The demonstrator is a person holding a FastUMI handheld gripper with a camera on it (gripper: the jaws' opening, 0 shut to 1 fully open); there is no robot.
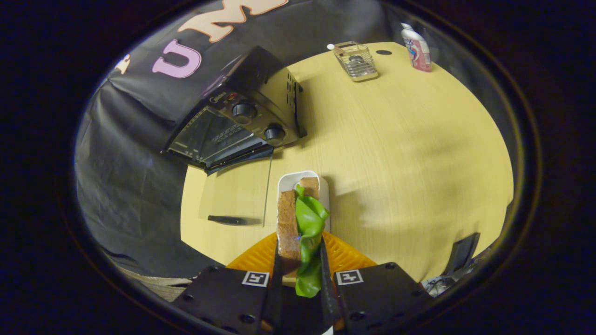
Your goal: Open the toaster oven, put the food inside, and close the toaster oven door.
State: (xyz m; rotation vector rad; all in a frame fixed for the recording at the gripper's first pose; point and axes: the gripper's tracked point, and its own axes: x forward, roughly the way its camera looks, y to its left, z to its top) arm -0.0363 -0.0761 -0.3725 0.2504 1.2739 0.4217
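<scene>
My gripper (301, 267) is shut on a sandwich (298, 223), brown bread with a green lettuce leaf hanging from it, held on edge between the two fingers. Under it lie a white oblong dish (302, 178) and an orange plate (347, 258) close to the fingers. The black toaster oven (242, 121) stands ahead and to the left on the wooden table (396, 153). Its glass door (235, 195) is folded down flat toward me, with the dark handle (233, 220) at its near edge. The oven's inside is dark.
A small wire basket (356, 61) and a white bottle with a pink label (416, 49) stand at the far side of the table. A dark flat object (462, 253) leans at the table's near right edge. Black cloth hangs behind and left of the oven.
</scene>
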